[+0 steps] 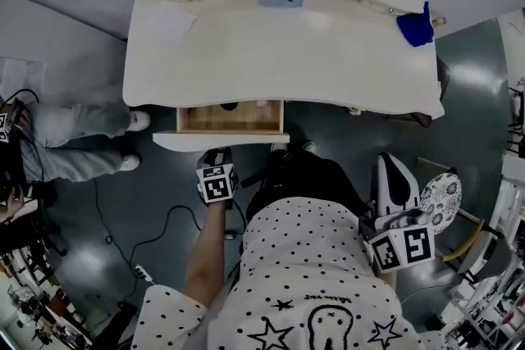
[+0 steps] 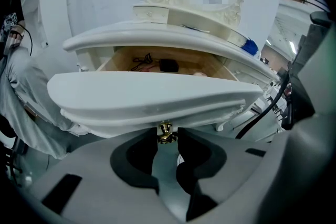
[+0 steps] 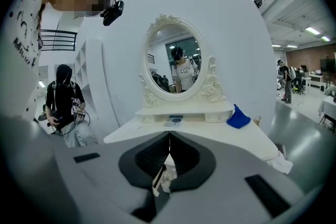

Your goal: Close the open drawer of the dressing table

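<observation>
Head view: the drawer (image 1: 230, 117) stands pulled out from the front edge of the bench (image 1: 328, 61), left of centre, its wooden inside open to view. The left claw (image 1: 219, 158) sits just at the drawer's white front. The right claw (image 1: 390, 172) hangs well off to the right, near nothing.

Left gripper view: the jaws stand apart, with the drawer's small brass knob (image 2: 166, 131) between their tips, under the curved front. The pads do not seem to pinch it. Inside the drawer lie a dark item (image 2: 168, 65) and a thin cable.

Right gripper view: the jaws meet at the tips with nothing held. It looks level over the bench top toward the oval mirror (image 3: 178, 63) and a blue cloth (image 3: 239, 118).

The step in hand looks like the approach to the drawer front, closing not yet begun. Next calls for a straight push on the front, along the runners, until it seats flush. An off-centre push could skew and jam it.
</observation>
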The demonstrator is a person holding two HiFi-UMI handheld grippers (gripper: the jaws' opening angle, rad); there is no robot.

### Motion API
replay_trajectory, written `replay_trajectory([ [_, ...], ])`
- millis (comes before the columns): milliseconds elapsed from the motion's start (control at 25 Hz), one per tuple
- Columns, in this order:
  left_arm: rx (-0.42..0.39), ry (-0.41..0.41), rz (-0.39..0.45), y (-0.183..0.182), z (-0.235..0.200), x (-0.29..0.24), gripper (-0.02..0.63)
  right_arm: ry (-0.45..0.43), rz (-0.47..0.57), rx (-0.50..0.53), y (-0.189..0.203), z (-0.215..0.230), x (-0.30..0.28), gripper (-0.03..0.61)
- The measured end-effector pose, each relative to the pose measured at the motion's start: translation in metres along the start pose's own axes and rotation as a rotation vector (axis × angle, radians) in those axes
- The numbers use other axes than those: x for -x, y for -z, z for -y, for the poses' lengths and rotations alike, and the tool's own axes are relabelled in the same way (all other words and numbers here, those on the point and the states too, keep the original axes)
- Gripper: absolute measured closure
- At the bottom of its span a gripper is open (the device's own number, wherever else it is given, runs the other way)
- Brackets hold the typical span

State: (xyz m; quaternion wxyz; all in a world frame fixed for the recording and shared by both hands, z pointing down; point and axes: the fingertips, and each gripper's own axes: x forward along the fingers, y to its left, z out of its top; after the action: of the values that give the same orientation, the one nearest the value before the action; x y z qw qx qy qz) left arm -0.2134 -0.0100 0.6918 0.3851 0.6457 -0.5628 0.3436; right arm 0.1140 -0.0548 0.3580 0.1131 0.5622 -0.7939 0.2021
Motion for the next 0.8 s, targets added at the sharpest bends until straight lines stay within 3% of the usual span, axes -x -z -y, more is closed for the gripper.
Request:
replay_trajectory([
  [800,-0.009,0.009,0.019,-0.031,-0.001,-0.016,0.482,0.004,0.0,-0.01,0.002,0.005,0.001,0.569],
])
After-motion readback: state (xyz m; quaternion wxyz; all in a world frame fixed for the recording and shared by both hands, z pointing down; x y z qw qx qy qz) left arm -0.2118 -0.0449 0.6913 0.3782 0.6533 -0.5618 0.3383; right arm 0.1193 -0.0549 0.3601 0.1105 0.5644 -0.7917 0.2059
